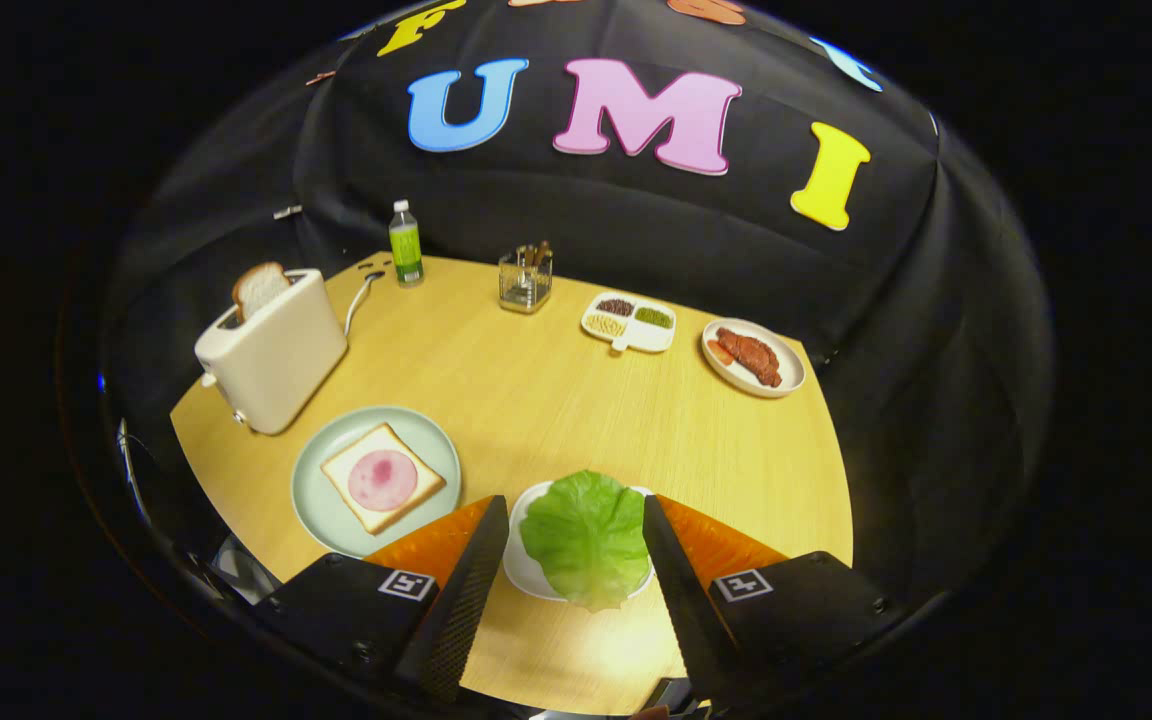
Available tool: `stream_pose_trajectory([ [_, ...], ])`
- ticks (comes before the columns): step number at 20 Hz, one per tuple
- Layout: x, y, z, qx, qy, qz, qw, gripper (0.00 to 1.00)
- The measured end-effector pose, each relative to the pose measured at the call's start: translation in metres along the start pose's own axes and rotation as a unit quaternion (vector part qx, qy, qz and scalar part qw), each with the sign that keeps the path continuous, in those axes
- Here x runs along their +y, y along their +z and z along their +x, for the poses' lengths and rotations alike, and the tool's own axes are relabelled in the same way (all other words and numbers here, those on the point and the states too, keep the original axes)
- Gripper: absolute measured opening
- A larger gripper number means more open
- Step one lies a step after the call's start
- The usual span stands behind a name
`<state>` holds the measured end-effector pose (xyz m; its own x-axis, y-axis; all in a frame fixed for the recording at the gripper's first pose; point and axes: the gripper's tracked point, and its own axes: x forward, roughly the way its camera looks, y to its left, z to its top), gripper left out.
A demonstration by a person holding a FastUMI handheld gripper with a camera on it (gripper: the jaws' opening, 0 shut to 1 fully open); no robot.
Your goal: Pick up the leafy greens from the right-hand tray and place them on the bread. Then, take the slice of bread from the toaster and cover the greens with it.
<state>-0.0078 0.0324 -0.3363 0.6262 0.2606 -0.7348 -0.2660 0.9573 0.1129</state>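
Hovering over the near edge of the table (556,400), the claw (576,560) stands wide open and holds nothing.

Toward the left edge stand a toaster (276,350) with a bread slice (258,288) in its slot and a plate (336,500) of bread with ham (382,478); a bottle (405,243), a glass holder (525,280), a divided dish (630,322) and a meat plate (753,357) line the far edge. Nothing blocks the leafy greens (586,538), a crinkled pale-green leaf on a white tray (521,575) between the fingers, touching neither.
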Motion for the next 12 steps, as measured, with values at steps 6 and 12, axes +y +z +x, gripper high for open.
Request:
stream_pose_trajectory([
  [6, -0.008, -0.048, 0.058, 0.076, 0.011, 0.009, 0.997, 0.83],
  [12, -0.014, -0.074, 0.094, 0.132, 0.024, 0.012, 0.991, 0.74],
])
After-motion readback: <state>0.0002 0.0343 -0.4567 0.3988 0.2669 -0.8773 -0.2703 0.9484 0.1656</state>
